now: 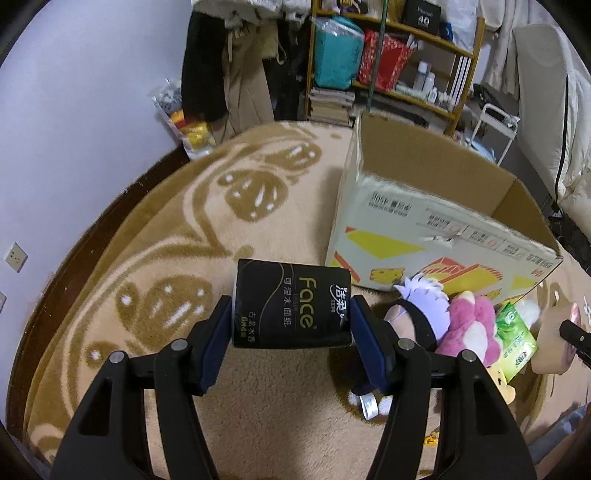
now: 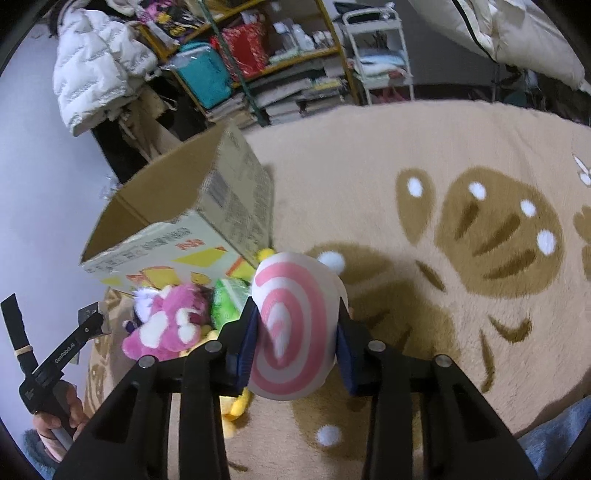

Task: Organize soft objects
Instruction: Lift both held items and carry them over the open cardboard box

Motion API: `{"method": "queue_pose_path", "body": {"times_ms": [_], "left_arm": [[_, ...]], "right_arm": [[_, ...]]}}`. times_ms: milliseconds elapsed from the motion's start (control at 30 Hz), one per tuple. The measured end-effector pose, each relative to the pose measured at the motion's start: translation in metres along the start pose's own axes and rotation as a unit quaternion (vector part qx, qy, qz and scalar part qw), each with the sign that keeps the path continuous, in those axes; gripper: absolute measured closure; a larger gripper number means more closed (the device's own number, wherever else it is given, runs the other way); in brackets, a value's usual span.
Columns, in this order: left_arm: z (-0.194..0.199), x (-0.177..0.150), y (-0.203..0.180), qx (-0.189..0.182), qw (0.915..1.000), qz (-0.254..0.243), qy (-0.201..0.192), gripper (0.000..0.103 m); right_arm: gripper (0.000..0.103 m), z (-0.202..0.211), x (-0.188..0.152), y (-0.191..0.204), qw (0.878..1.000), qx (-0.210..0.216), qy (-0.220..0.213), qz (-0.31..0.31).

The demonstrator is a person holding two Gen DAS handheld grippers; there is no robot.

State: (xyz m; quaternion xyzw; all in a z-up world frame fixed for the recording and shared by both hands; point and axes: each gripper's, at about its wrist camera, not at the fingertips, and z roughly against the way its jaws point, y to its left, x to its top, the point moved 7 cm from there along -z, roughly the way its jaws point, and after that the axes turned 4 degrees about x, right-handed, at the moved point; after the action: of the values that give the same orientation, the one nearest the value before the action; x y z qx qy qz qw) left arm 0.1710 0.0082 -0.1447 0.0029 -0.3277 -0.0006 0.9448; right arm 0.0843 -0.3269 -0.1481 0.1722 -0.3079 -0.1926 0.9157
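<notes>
Showing both grippers loaded beside the cardboard box (image 1: 436, 221), which serves as the landmark.

Hidden or unclear: the box interior is out of sight in both views; small print on the box side is blurred and unreadable; a yellow plush (image 2: 236, 410) is mostly covered by the right gripper's frame; the rug (image 1: 258, 192) is cut off by the lens edge.

Left gripper (image 1: 291, 325): pinching a black tissue pack (image 1: 291, 306) by its two short ends, the blue finger pads (image 1: 218, 343) pressed against it; the pack sits in front of the box's near-left corner, above the rug.

Right gripper (image 2: 295, 339): clamped on a round pink-and-white swirl cushion (image 2: 295, 328), which bulges between the pads, just in front of the box's right corner.

Loose pile: a pink plush (image 1: 469, 325), a purple-haired doll (image 1: 417, 306) and a green tissue pack (image 1: 515, 339) lie together on the rug against the box's printed front.

Writing: "Face" in gold on the black pack, with Chinese characters alongside; "GenRobot.AI" on the left gripper's body, seen from the right wrist view; "49" on a black carton (image 1: 421, 16) on the shelf (image 1: 406, 92) behind the box.
</notes>
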Motion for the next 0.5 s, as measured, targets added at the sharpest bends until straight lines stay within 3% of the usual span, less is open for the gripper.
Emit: {"method": "queue_pose_path", "body": {"times_ms": [267, 500], "left_arm": [[0.023, 0.005, 0.001, -0.005, 0.9993, 0.000, -0.037, 0.041], [0.045, 0.012, 0.003, -0.012, 0.9962, 0.010, -0.086, 0.041]], "right_arm": [[0.065, 0.022, 0.004, 0.033, 0.997, 0.034, -0.050, 0.055], [0.065, 0.043, 0.008, 0.068, 0.985, 0.070, -0.109, 0.112]]}}
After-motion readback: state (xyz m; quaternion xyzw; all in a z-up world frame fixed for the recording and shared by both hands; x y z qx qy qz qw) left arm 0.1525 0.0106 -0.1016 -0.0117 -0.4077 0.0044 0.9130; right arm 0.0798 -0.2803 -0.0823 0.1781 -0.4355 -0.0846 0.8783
